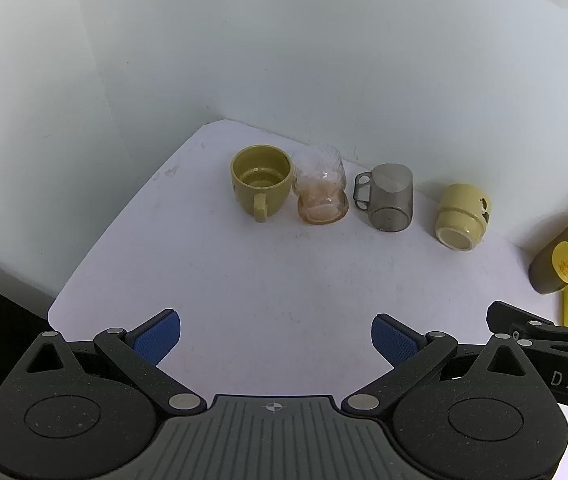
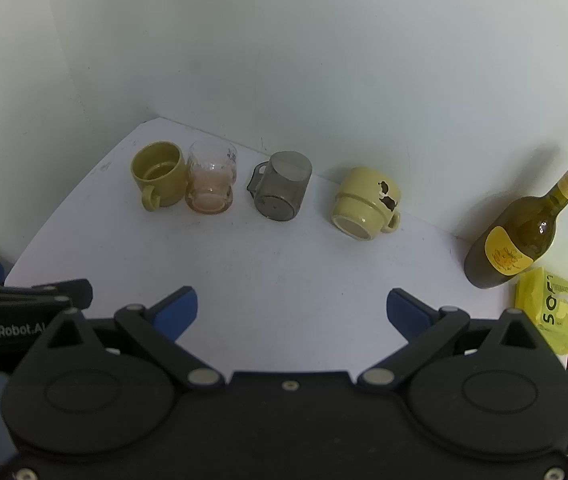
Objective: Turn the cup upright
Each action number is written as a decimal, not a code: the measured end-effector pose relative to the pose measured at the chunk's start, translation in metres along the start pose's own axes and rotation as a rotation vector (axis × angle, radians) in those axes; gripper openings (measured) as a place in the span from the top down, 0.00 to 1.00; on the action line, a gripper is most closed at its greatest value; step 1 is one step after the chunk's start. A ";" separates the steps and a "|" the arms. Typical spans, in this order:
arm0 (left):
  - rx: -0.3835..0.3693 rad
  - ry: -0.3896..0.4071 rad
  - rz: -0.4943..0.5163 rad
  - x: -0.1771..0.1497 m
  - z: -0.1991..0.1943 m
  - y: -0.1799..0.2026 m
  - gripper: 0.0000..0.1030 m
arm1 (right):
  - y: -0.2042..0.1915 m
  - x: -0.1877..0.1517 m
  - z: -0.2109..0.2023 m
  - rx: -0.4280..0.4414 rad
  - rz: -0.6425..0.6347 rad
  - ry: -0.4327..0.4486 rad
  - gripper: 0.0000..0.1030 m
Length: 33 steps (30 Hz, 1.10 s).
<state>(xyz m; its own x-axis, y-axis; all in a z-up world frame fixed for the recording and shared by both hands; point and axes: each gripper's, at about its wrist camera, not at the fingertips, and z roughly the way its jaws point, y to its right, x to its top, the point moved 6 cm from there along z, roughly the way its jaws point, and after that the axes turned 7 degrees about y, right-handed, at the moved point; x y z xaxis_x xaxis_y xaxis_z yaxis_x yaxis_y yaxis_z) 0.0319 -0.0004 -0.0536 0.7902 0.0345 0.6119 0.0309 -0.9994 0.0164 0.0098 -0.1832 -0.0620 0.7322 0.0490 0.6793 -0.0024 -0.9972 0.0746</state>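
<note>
Four cups in a row along the back wall of the white table (image 1: 243, 280), seen from both wrists. From the left wrist: olive mug (image 1: 260, 184) at about 11 o'clock, upright, handle toward the camera; touching its right side, clear glass (image 1: 321, 186) with a pinkish base; grey translucent cup (image 1: 388, 197) at 1 o'clock, apart from the glass, handle to its left; pale yellow cup (image 1: 462, 216) at 2 o'clock, tipped over on its side, base toward the camera. Handle of that yellow cup hidden here — shown only by the right wrist view, sticking out at the cup's right (image 2: 366, 204), with a dark chipped patch on the body. Whether the grey cup is upright — cannot tell.

Green bottle (image 2: 524, 228) whole in the right view at 2 o'clock, leaning against the wall, yellow packet (image 2: 552, 312) just below it; cut off at the edge in the left view.

Left gripper (image 1: 275, 340) spread wide, nothing between the blue pads (image 1: 155, 338), well short of the cups. Right gripper (image 2: 292, 314) likewise wide and empty.
</note>
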 end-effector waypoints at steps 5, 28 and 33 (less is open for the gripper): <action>0.000 -0.003 -0.001 0.001 0.000 -0.001 0.00 | 0.000 0.000 -0.003 0.003 0.000 -0.003 0.01; 0.010 -0.002 -0.006 -0.003 -0.002 -0.006 0.00 | -0.005 -0.003 -0.004 0.018 -0.003 -0.006 0.01; 0.010 -0.004 -0.007 -0.002 -0.002 -0.004 0.00 | -0.006 -0.004 -0.005 0.016 -0.004 -0.004 0.01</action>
<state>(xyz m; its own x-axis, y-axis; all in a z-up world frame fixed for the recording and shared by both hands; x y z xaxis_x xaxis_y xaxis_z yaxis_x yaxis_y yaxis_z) 0.0290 0.0040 -0.0538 0.7922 0.0416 0.6088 0.0429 -0.9990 0.0125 0.0039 -0.1772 -0.0616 0.7349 0.0529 0.6761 0.0116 -0.9978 0.0654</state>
